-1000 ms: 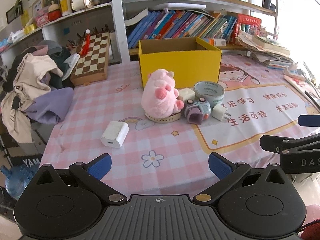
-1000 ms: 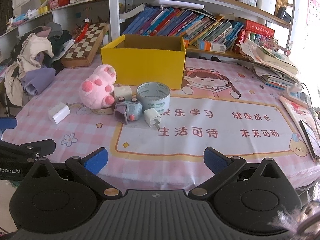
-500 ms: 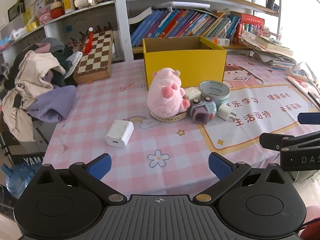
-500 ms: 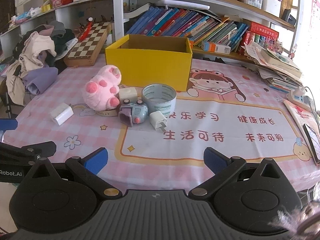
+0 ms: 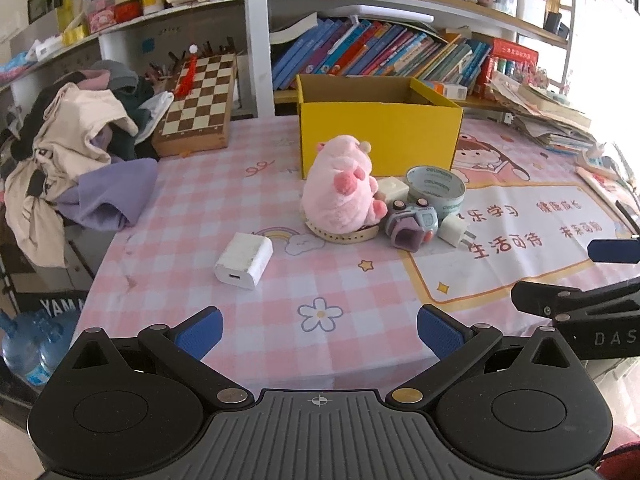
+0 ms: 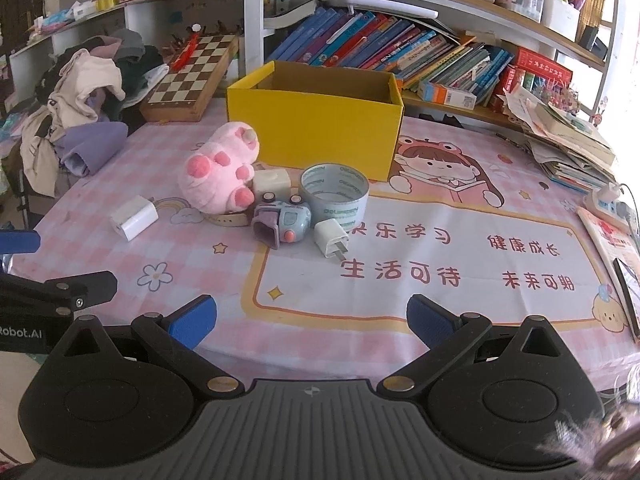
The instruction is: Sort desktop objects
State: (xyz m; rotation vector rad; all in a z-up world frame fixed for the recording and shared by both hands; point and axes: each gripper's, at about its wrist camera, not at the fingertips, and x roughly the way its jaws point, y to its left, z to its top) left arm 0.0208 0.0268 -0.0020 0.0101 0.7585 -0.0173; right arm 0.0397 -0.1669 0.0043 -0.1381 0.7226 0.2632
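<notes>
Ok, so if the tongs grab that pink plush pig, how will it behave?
The pink plush pig looks soft and fluffy, so it will probably squash between the fingers and feel light. It lies tipped over on a strap, touching a white cube, so lifting it may nudge those.

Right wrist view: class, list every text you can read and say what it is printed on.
"快乐学习 健康成长" and "生活可待 未来可期": table mat.
"Robot.AI": left tool; in the left view, "DAS" on the right tool.
Tape roll print and book spines: too blurred.
</notes>
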